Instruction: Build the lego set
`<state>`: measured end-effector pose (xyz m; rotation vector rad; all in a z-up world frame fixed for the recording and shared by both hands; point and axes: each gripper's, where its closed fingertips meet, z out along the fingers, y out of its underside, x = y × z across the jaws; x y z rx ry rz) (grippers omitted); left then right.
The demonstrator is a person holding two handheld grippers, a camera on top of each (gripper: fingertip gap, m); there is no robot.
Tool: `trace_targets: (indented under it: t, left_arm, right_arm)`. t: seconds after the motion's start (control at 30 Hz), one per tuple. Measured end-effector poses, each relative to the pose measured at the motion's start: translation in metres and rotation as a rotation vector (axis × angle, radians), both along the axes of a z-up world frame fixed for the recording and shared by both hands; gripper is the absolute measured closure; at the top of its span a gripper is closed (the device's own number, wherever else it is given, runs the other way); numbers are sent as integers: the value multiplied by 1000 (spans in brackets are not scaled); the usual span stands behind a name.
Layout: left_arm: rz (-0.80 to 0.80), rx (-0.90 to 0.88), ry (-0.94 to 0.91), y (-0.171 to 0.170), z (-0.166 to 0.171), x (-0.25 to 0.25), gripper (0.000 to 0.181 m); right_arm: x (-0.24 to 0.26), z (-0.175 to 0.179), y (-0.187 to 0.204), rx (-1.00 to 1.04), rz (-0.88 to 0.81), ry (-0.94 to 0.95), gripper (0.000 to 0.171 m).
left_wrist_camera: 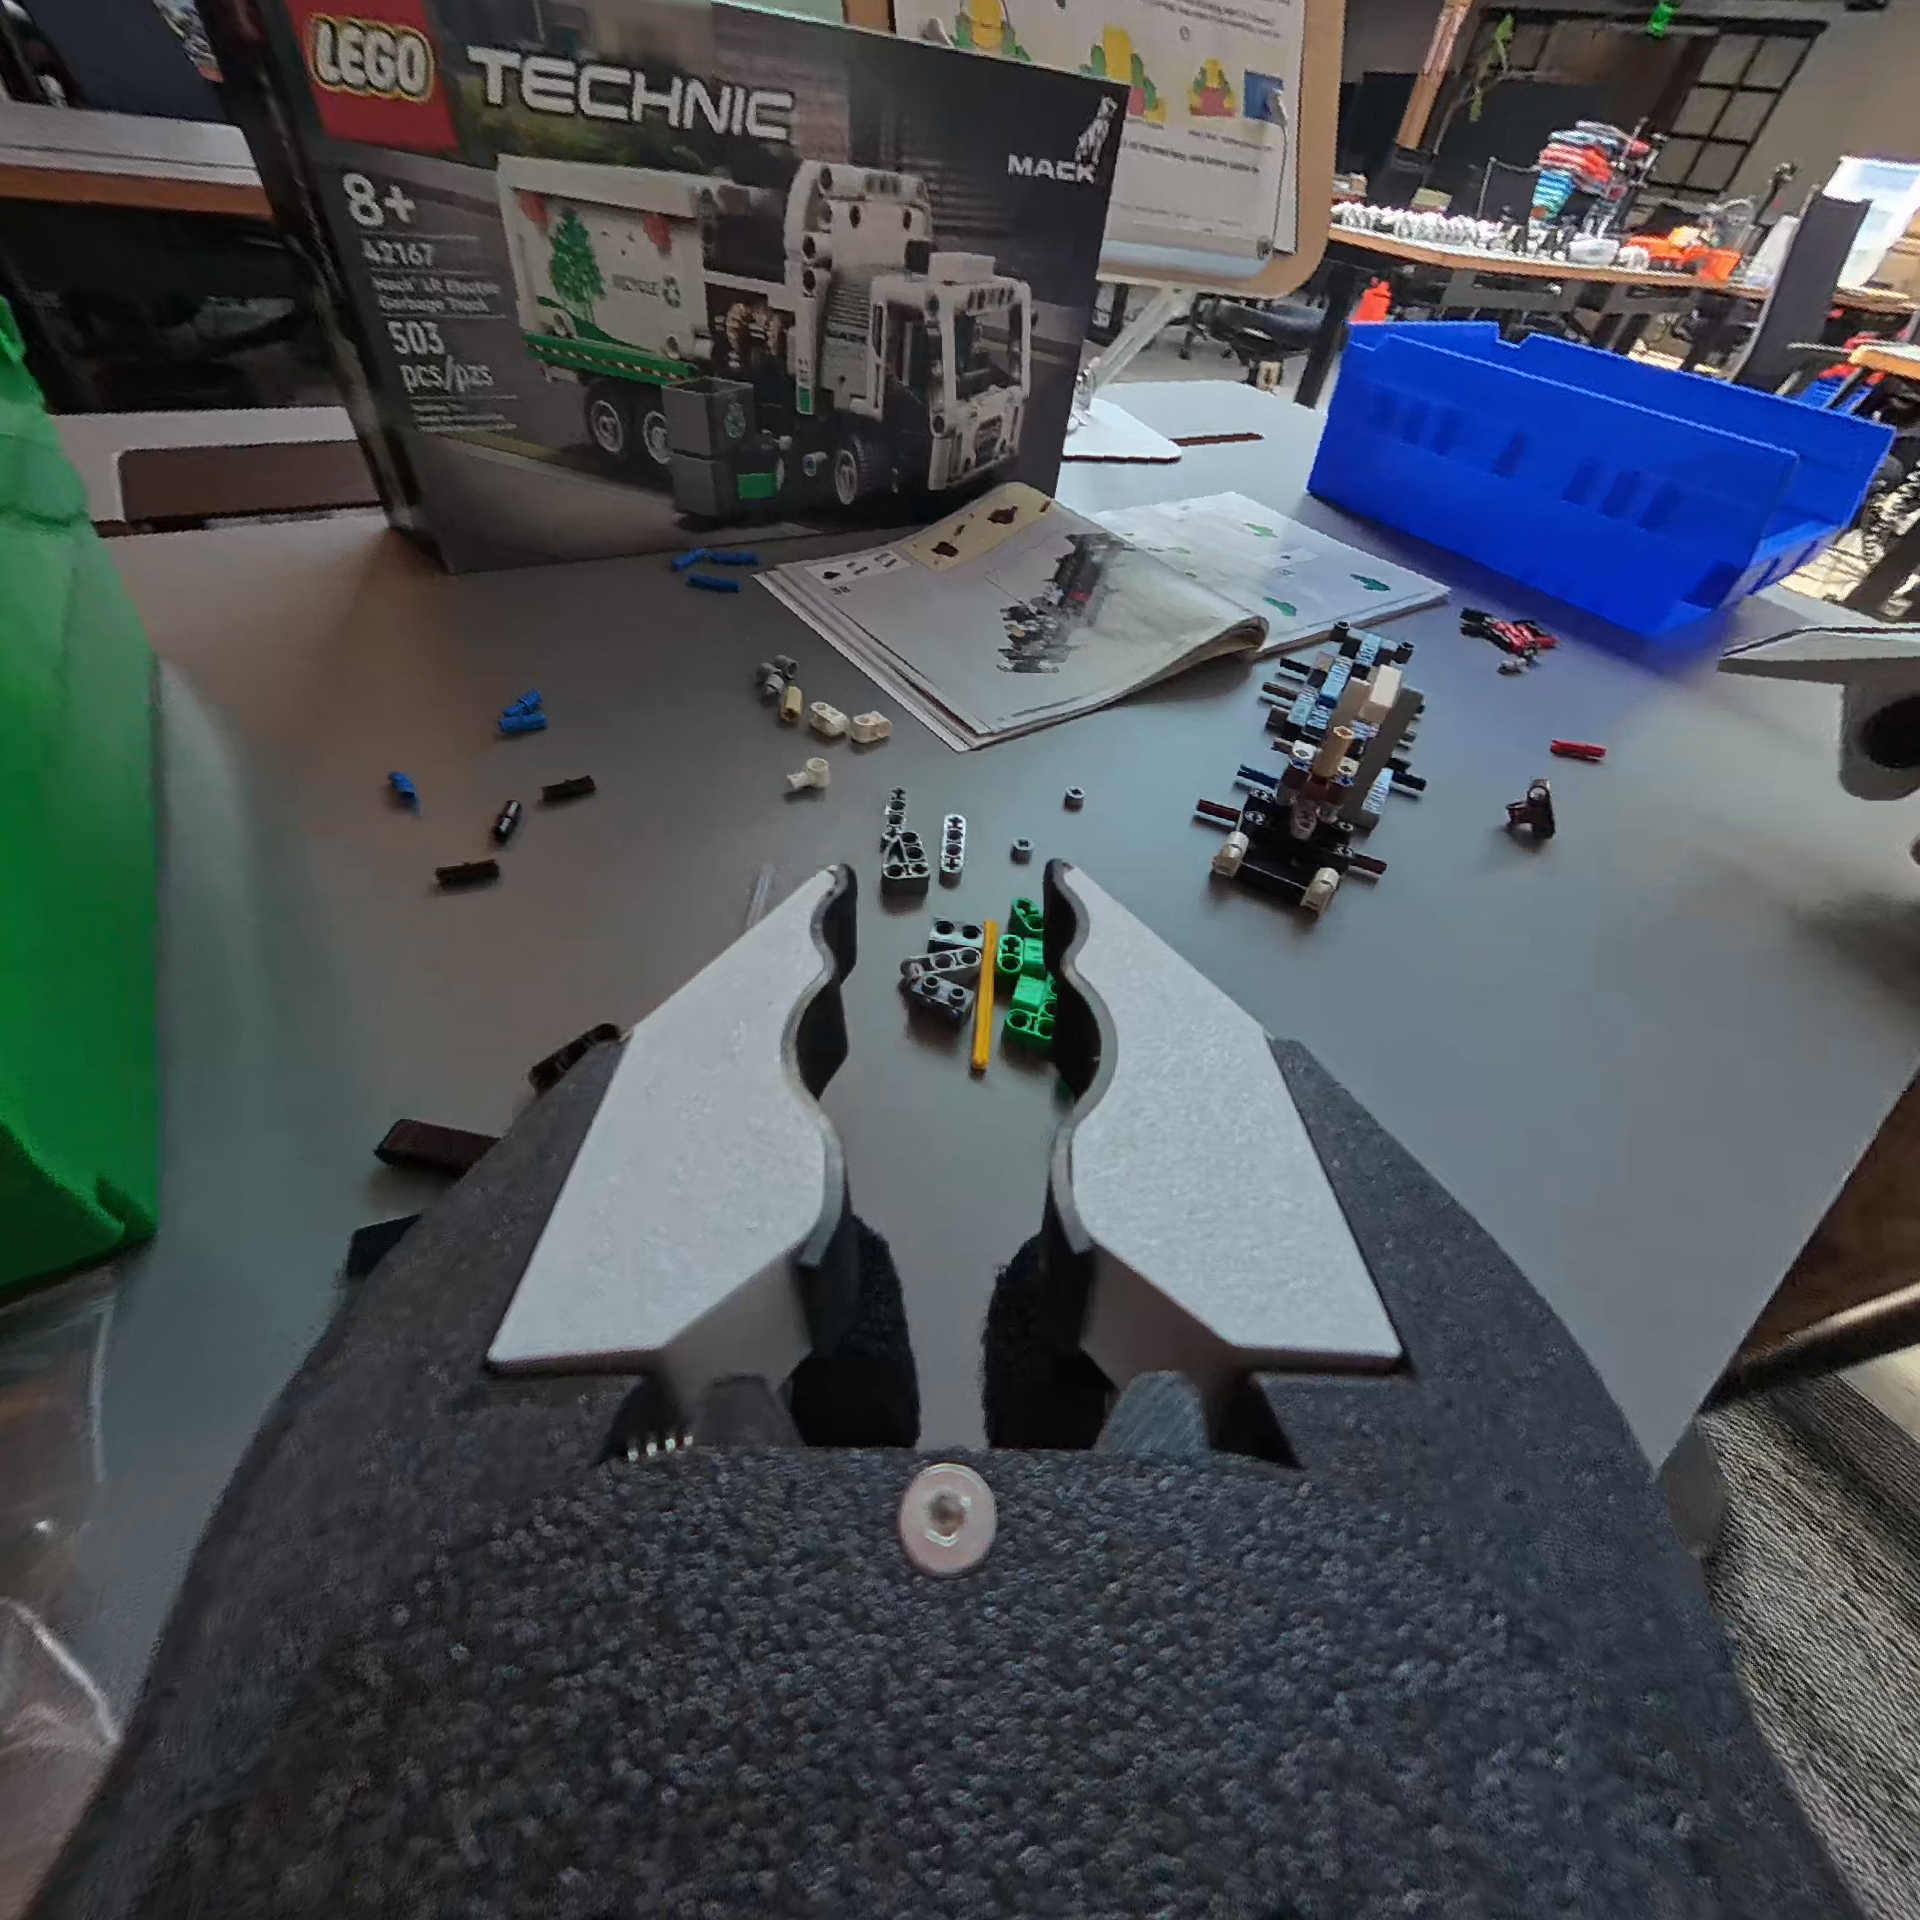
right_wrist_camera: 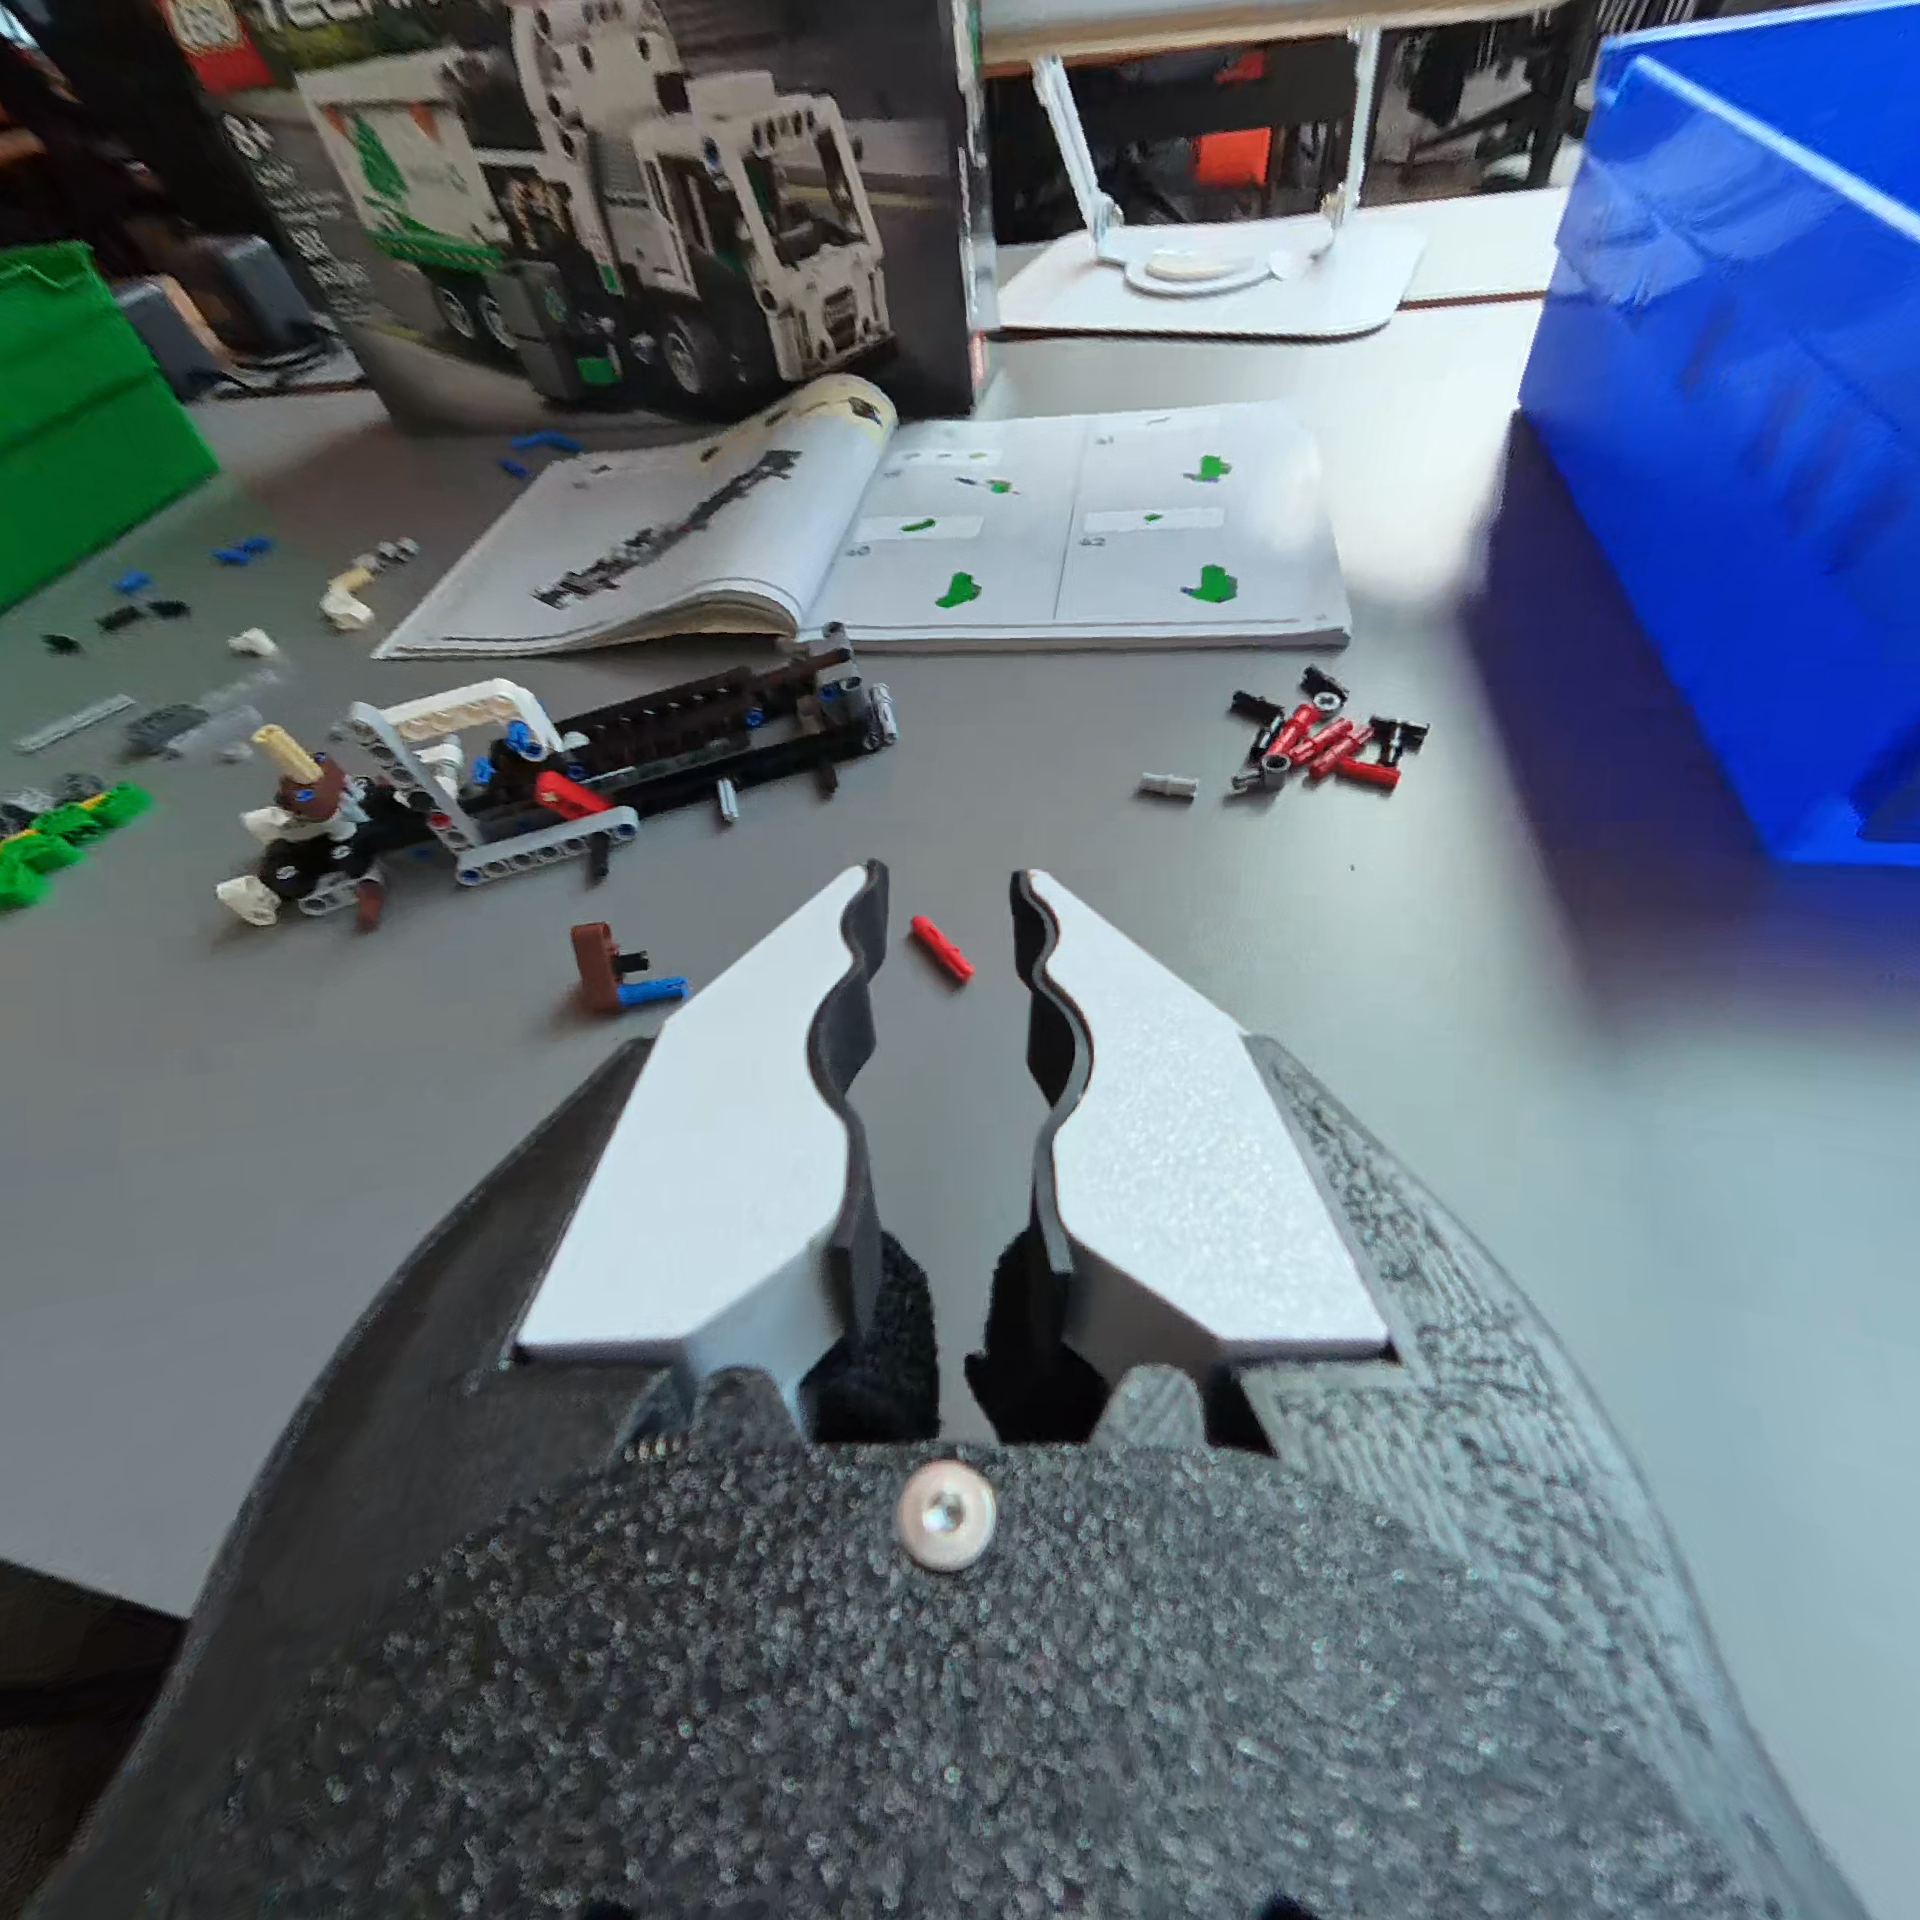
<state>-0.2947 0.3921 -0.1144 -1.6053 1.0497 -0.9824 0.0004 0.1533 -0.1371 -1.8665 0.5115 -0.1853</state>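
Observation:
My left gripper point(left_wrist_camera: 948, 883) is open and empty over the grey table. Between its fingertips lie small grey beams point(left_wrist_camera: 943, 966), a yellow axle point(left_wrist_camera: 983, 992) and green pieces point(left_wrist_camera: 1023, 982). The part-built truck chassis point(left_wrist_camera: 1314, 774) stands to the right of it. My right gripper point(right_wrist_camera: 945, 878) is open and empty, with a single red pin point(right_wrist_camera: 941, 948) lying on the table between its fingertips. The chassis point(right_wrist_camera: 540, 779) lies left of and beyond it. A brown piece with a blue pin point(right_wrist_camera: 618, 966) lies just left of the right gripper's left finger.
The set's box point(left_wrist_camera: 717, 281) stands at the back with the open instruction booklet point(left_wrist_camera: 1101, 603) in front. A blue bin point(left_wrist_camera: 1600, 478) is at the right, a green bin point(left_wrist_camera: 62, 831) at the left. Red and black pins point(right_wrist_camera: 1330, 738) are heaped near the blue bin point(right_wrist_camera: 1756, 416). Blue, black and tan pins point(left_wrist_camera: 520, 712) are scattered left. The gap from one gripper's tips to the other's is roughly 40 centimeters.

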Motion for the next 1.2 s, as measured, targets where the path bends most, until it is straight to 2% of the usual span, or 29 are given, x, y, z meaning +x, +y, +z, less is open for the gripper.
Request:
trace_targets:
  t: [0.07, 0.13, 0.27, 0.53, 0.77, 1.03, 1.13, 1.2]
  left_arm:
    - [2, -5, -4, 1, 0, 0, 146]
    - [14, 27, 11, 1, -1, 2, 146]
    - [41, 79, 21, 0, 1, 1, 147]
    - [-26, -39, 37, -3, -7, 3, 146]
    - [9, 69, 23, -8, 0, -3, 146]
    - [3, 64, -25, -10, 6, -9, 146]
    - [16, 64, -26, -7, 7, -10, 146]
    - [60, 120, -34, -2, 11, -13, 145]
  right_arm:
    - [-1, 2, 1, 47, -16, 61, 142]
    - [-1, 11, -4, 124, -19, 42, 145]
    - [0, 10, -7, 125, -4, 55, 146]
    - [6, 1, -6, 92, -23, 138, 146]
    - [4, 1, -5, 77, -43, 101, 149]
    - [5, -6, -1, 53, -29, 170, 148]
    - [2, -8, 2, 24, -4, 169, 148]
    - [-5, -2, 9, 42, 118, 188, 145]
